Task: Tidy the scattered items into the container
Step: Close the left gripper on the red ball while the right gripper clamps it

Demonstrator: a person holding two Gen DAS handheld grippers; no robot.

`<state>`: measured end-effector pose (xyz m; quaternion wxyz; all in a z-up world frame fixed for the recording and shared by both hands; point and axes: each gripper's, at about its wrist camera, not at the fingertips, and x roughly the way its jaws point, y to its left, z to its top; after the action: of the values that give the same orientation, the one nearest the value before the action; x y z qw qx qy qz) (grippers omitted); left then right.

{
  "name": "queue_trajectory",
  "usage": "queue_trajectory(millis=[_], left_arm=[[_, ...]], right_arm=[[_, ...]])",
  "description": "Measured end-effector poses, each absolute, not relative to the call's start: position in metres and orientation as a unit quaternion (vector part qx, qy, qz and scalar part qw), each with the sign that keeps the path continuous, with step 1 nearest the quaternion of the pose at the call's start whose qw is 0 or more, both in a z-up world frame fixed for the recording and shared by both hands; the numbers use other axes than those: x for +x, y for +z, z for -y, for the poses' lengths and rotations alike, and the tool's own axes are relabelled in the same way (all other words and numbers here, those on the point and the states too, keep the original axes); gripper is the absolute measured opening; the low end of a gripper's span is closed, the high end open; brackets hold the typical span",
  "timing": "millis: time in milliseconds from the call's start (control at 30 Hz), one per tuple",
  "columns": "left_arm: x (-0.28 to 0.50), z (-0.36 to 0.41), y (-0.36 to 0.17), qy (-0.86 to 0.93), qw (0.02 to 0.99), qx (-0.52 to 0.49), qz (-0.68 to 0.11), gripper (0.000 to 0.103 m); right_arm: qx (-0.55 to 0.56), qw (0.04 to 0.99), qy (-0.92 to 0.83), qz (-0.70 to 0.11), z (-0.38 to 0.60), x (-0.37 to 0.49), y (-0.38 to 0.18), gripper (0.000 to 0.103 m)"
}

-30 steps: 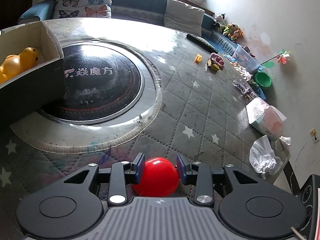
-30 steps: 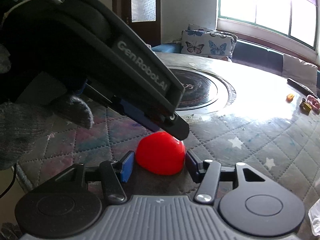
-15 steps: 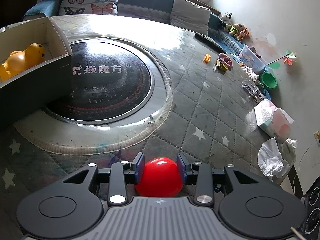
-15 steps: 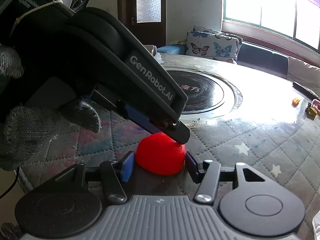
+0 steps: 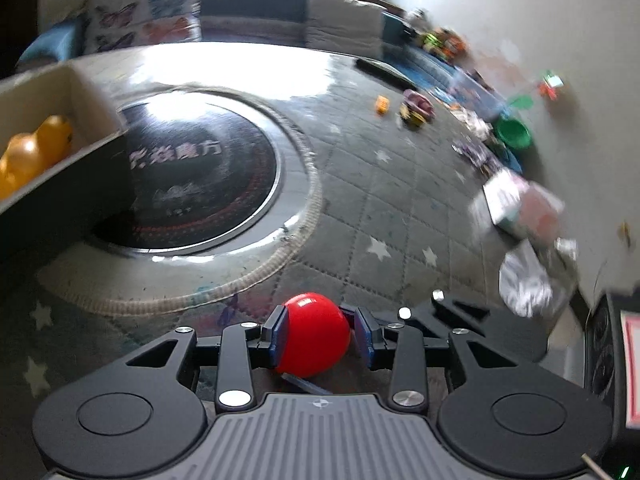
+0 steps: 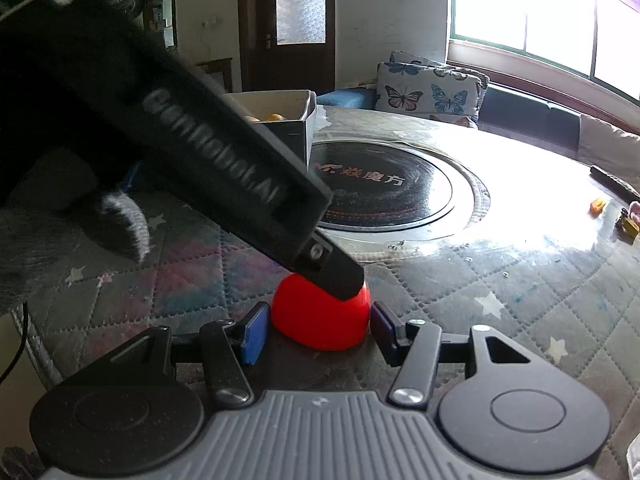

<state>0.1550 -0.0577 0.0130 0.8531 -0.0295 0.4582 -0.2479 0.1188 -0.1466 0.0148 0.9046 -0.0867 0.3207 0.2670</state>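
Observation:
A red ball sits between the blue pads of my left gripper, which is shut on it, low over the quilted table mat. In the right wrist view the same ball lies between the fingers of my right gripper, which stand open around it with small gaps. The left gripper's black body reaches down onto the ball from the upper left. The cardboard box stands at the left with a yellow duck toy inside; it also shows in the right wrist view.
A round black hotplate is set in the table centre. Small toys lie at the far side, with a dark remote. A green bowl, a tissue box and crumpled plastic line the right edge by the wall.
The left gripper has swung and tilted with the red ball in it; its view is motion-blurred. In the right view the left gripper's body shifted, exposing the box behind. The right gripper stays open.

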Motion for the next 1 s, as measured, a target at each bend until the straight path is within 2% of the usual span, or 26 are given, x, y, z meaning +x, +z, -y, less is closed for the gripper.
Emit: queue_trajectory(millis=[233,533,700,1000], left_arm=[[0.157,0.061,0.010,-0.267,0.849,0.025,-0.454,0.039],[0.153,0.079,0.006,-0.293,0.839,0.129,-0.441,0.047],[0.167,0.075,-0.002,-0.306,0.826,0.114,-0.459,0.055],[0.175,0.072,-0.007,-0.305,0.826,0.097,-0.463,0.057]], right_arm=[[-0.092,0.903,0.272,-0.320,0.146,0.118,0.016,0.055],[-0.103,0.899,0.280,-0.320,0.145,0.120,0.017,0.055],[-0.102,0.898,0.285,-0.319,0.147,0.122,0.018,0.056],[-0.097,0.900,0.282,-0.316,0.148,0.122,0.019,0.056]])
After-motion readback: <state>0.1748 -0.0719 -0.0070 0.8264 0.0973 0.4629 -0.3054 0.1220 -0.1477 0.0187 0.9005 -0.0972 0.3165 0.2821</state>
